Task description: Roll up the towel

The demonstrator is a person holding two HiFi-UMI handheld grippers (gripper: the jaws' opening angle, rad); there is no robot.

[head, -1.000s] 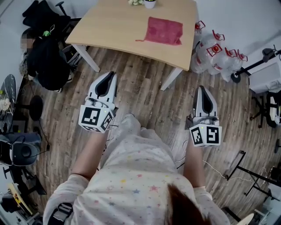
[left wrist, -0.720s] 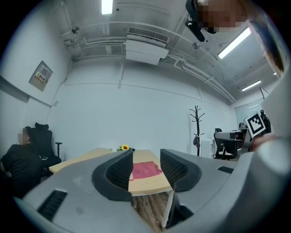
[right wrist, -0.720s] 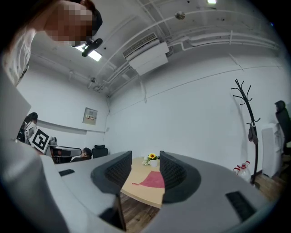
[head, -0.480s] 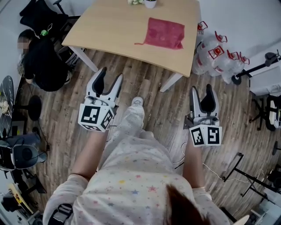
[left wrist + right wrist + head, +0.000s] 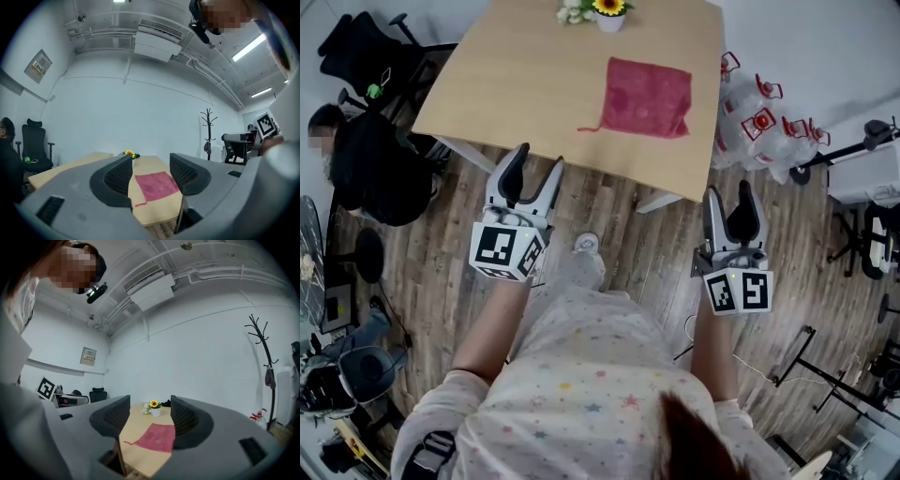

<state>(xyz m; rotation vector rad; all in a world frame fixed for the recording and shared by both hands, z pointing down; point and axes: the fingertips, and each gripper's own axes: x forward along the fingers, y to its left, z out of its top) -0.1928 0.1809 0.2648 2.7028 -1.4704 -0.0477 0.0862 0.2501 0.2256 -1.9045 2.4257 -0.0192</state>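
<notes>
Towel (image 5: 647, 97) flat on table (image 5: 516, 84), potted flowers (image 5: 609, 19) partly cut off

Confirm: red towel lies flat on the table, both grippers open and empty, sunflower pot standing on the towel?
No: the head view shows the sunflower pot on bare table, apart from the towel. Towel flat, left gripper (jaws just opened) and right gripper open and empty: correct.
</notes>
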